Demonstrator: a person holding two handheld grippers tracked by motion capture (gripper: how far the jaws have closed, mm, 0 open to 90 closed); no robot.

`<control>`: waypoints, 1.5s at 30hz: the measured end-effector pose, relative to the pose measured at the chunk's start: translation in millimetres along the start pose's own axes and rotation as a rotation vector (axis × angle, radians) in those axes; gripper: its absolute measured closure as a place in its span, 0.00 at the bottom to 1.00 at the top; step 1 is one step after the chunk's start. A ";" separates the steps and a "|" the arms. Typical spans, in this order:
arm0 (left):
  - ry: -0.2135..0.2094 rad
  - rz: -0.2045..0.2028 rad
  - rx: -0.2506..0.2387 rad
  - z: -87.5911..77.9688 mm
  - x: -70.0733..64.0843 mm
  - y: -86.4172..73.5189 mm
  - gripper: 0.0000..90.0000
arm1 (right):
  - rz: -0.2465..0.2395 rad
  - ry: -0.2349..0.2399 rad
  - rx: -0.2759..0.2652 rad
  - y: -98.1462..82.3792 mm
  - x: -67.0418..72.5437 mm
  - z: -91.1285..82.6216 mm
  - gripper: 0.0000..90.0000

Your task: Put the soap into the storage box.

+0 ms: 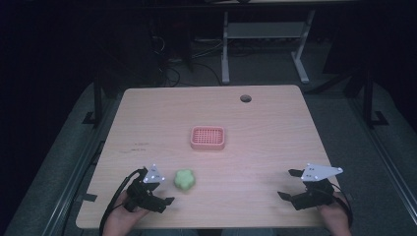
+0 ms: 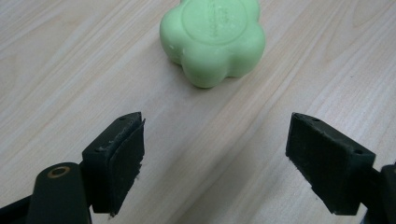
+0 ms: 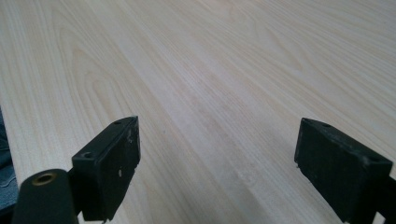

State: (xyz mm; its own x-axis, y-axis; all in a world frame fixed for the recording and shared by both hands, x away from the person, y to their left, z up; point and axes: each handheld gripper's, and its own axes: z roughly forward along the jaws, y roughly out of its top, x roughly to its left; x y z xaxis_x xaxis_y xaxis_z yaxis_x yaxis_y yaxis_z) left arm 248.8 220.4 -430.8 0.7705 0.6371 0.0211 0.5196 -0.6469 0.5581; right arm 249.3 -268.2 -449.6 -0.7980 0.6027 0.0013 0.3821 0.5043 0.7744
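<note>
One pink tray point(image 1: 208, 138) mid-table; green flower-shaped soap point(image 2: 213, 39) fronts left hand-held gripper point(image 2: 215, 156).

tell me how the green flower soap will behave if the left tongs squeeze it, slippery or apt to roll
The green soap looks solid, so probably stiff under a squeeze. Its smooth lobed sides may slip between flat pads. It lies flat on the table, so it likely slides rather than rolls.

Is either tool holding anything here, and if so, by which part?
Nothing is held. Both the left tool and right tool are open, and the green soap lies ahead of the left one, untouched.
</note>
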 end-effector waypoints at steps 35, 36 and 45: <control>0.003 0.011 0.100 23.8 0.4 60.4 0.20 | 0.003 0.000 -0.002 -1.0 0.1 -0.2 0.15; 0.003 0.011 0.100 23.8 0.4 60.4 0.20 | 0.004 0.001 -0.004 -0.9 0.4 0.0 0.15; -0.011 -0.019 0.138 34.4 1.2 71.4 0.20 | 0.001 0.002 -0.006 -0.7 0.7 0.3 0.15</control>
State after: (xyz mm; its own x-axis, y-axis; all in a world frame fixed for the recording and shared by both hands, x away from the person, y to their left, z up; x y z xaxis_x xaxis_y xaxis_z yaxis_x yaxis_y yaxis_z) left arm 299.5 160.6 -419.4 0.7635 0.6458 0.0019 0.5796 -0.6865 0.4392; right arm 248.6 -267.9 -450.4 -0.7985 0.6020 0.0031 0.3802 0.5004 0.7779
